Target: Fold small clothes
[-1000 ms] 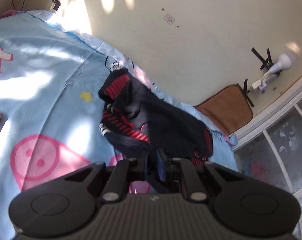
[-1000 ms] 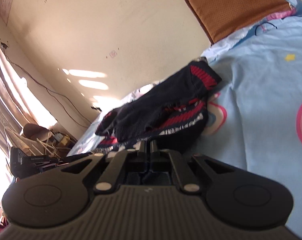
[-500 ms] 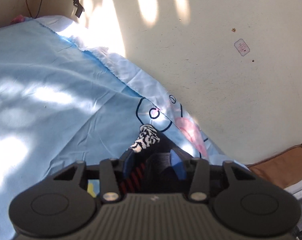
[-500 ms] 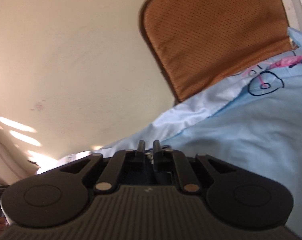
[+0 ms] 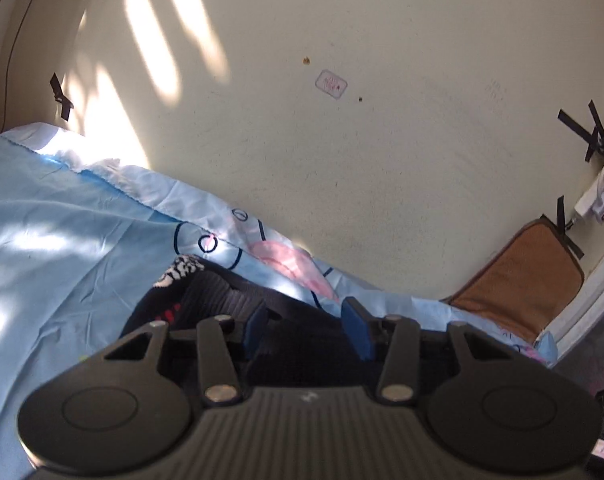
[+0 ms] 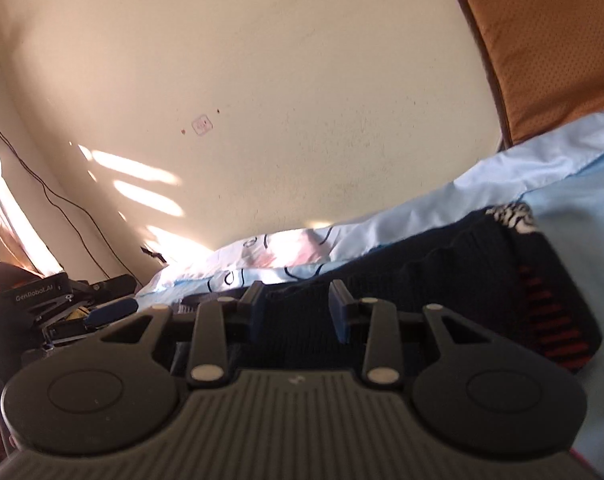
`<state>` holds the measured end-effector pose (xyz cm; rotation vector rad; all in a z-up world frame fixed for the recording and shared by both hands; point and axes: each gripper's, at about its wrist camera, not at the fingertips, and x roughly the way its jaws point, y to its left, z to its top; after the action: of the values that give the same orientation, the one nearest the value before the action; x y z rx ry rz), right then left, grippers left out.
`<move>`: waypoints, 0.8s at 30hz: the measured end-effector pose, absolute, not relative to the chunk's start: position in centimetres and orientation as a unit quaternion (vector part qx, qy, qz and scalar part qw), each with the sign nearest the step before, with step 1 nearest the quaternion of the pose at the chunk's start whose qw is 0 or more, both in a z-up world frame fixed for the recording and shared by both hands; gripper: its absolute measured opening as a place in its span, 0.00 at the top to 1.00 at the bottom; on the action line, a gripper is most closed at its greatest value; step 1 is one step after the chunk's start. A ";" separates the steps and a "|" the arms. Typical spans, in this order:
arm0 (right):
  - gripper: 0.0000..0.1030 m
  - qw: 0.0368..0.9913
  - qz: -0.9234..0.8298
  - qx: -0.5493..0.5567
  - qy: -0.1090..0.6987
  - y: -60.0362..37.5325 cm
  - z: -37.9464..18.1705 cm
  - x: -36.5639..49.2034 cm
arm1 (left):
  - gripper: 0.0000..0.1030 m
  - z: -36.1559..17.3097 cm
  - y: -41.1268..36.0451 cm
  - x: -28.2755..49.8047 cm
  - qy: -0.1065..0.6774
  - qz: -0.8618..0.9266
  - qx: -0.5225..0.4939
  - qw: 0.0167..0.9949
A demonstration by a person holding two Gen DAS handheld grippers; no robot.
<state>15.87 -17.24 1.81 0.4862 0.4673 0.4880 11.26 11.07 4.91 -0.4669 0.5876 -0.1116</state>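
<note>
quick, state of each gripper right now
left gripper: open, over the dark garment, holding nothing
right gripper: open, over the same garment, holding nothing

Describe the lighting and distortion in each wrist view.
Left wrist view: hard sun patches on the wall and bedsheet, dark garment shadowed, fisheye bending edges. Right wrist view: blown-out glare at left, sun streaks on wall, garment underexposed.

left gripper (image 5: 307, 326) and right gripper (image 6: 298, 312) fingers spread, garment (image 5: 222, 300) released

Wall (image 5: 341, 160) blocks ahead; sheet (image 5: 62, 248) left open.
</note>
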 end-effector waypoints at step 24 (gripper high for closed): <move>0.89 0.880 0.169 0.388 0.217 -22.4 -2.7 16.1 | 0.70 0.3 8.4 11.0 0.290 0.004 -0.094 0.952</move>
<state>16.06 -22.37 -2.69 0.8087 0.4532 0.3518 10.95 8.39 0.28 -0.1909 0.5904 0.0074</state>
